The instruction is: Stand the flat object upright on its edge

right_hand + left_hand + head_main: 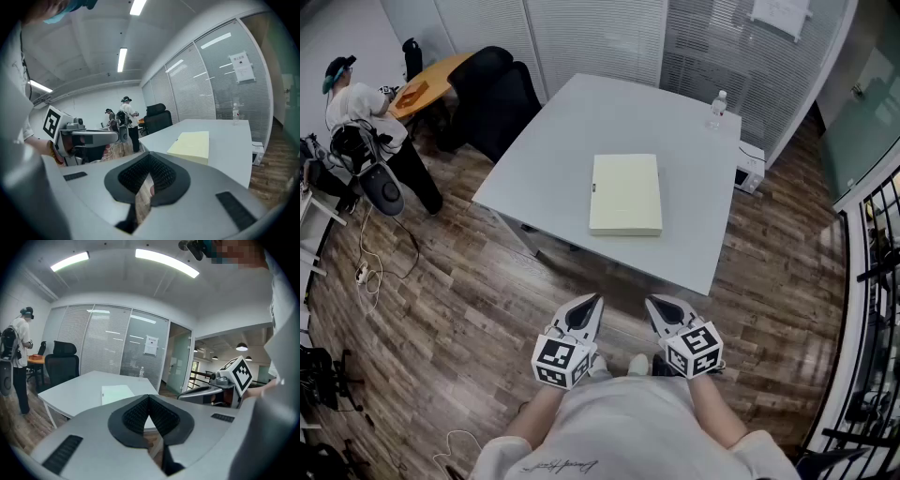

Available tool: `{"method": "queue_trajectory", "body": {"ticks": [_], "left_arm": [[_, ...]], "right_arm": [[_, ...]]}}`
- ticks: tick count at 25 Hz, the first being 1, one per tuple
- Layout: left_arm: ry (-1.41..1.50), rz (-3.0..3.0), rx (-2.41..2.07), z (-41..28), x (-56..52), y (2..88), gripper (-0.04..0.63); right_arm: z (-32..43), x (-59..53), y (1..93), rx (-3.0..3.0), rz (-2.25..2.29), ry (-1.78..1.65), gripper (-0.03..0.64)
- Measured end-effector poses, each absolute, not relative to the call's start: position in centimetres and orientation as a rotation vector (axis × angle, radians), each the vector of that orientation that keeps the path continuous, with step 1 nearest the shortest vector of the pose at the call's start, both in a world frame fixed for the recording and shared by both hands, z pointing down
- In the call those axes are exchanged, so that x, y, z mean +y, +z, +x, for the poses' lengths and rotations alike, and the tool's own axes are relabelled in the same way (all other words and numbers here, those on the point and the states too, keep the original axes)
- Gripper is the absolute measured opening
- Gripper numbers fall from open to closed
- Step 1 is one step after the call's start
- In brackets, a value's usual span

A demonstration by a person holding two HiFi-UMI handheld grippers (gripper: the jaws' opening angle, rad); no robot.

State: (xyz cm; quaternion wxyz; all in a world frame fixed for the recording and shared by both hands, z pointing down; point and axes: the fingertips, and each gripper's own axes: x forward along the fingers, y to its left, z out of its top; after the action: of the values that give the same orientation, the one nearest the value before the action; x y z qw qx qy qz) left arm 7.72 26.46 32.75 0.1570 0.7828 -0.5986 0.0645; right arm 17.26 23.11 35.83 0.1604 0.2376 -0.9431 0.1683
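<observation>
A pale yellow flat book (625, 193) lies flat near the middle of the white table (581, 122). In the left gripper view the book (119, 393) lies beyond the jaws, and in the right gripper view the book (192, 144) is ahead on the right. My left gripper (592, 302) is shut and empty, held over the floor in front of the table's near edge. My right gripper (658, 304) is beside it, also shut with nothing in it. Both are well short of the book.
A clear water bottle (717, 110) stands at the table's far right corner. A black office chair (492, 94) is at the table's far left, by an orange desk (431, 82). A person (370, 131) stands at the left. A white appliance (749, 167) sits on the floor at right.
</observation>
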Motion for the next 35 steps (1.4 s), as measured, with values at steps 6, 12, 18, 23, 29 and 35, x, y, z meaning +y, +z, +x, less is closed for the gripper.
{"method": "queue_trajectory", "body": {"ticks": [6, 12, 18, 23, 29, 35], "left_arm": [[0.185, 2.239, -1.694, 7.6, 26.9, 32.9, 0.011], [0.181, 2.243, -1.687, 7.5, 26.9, 32.7, 0.011], [0.179, 2.257, -1.677, 6.9, 26.8, 32.6, 0.011], [0.172, 2.277, -1.661, 6.1, 26.5, 32.4, 0.011], [0.183, 2.315, -1.664, 3.7, 27.1, 31.7, 0.011], [0.166, 2.337, -1.635, 2.5, 27.9, 31.9, 0.011]], "right_arm": [[16.9, 23.6, 35.8, -2.695, 0.676, 0.478, 0.024], [16.8, 23.7, 35.6, -2.692, 0.677, 0.471, 0.023], [16.3, 23.4, 35.3, -2.699, 0.709, 0.476, 0.024], [15.6, 23.3, 35.4, -2.695, 0.718, 0.473, 0.023], [13.9, 23.7, 35.1, -2.694, 0.747, 0.458, 0.024], [13.4, 24.4, 35.5, -2.679, 0.796, 0.466, 0.025]]}}
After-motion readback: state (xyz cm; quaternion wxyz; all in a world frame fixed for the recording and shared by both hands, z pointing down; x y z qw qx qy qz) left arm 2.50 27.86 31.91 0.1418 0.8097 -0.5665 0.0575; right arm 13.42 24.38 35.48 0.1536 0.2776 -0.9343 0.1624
